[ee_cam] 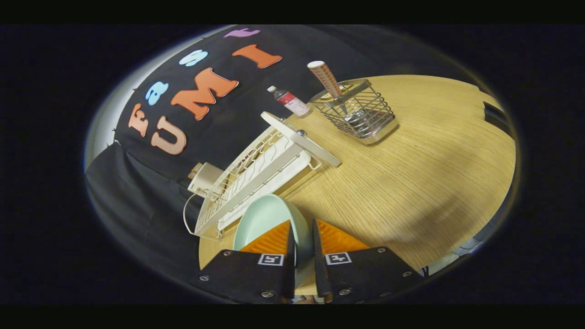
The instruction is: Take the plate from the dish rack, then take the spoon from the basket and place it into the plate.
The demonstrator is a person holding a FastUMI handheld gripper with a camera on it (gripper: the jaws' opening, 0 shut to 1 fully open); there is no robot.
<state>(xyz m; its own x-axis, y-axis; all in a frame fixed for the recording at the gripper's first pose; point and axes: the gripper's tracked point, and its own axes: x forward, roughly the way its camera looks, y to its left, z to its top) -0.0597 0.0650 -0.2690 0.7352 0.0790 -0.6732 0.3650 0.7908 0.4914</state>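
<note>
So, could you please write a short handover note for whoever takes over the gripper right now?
Gripper: shut on the pale green plate, the rim pinched between both fingers.
Plate: out of the white dish rack, held just in front of it above the wooden table.
Spoon: standing handle-up in the wire basket, beyond the rack.
Also there: a small bottle by the booth wall.
Done: plate taken from the rack.
Left: set the plate on the table, release, fetch the spoon, place it in the plate.

Staged booth kitchen, cloth wall [151, 201], wooden table [411, 183], dish rack [256, 173]
</note>
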